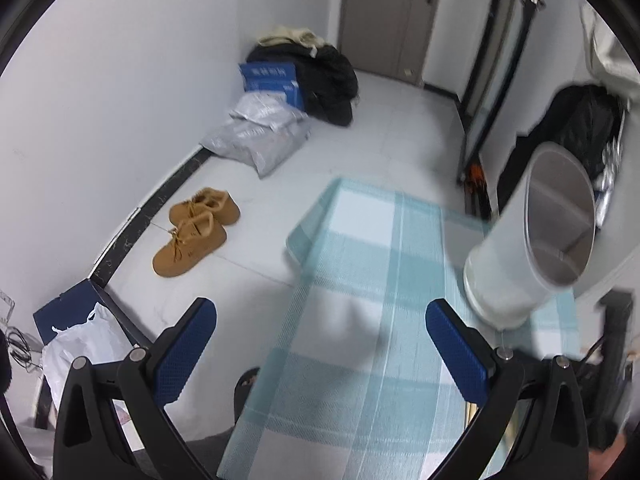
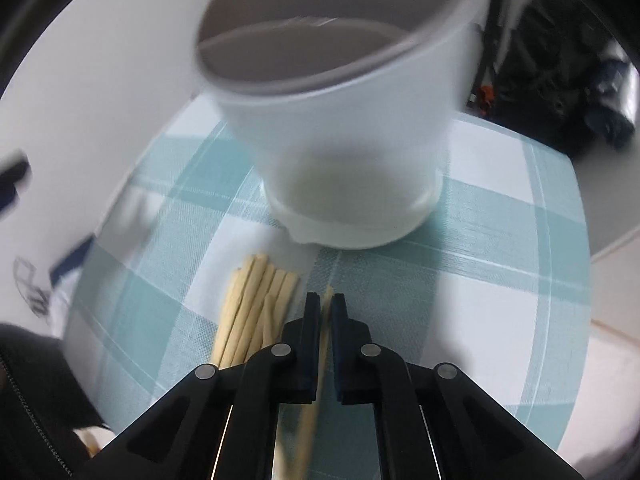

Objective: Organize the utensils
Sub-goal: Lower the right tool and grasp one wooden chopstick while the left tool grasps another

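Observation:
A white utensil holder (image 2: 344, 128) with a grey inner rim stands on the blue-and-white checked tablecloth (image 2: 500, 240). Just in front of it lies a bundle of pale wooden chopsticks (image 2: 256, 312). My right gripper (image 2: 326, 304) is shut on a single chopstick (image 2: 320, 364), which runs between its pads beside the bundle. In the left wrist view the same holder (image 1: 532, 232) stands at the right of the tablecloth (image 1: 360, 280). My left gripper (image 1: 320, 332) hovers over the cloth, jaws wide apart and nothing between them.
The table's far-left corner (image 1: 316, 216) drops to a white tiled floor. Tan shoes (image 1: 196, 232), grey parcels (image 1: 260, 132) and dark clothing (image 1: 320, 76) lie along the wall. A black bag (image 1: 580, 128) sits behind the holder.

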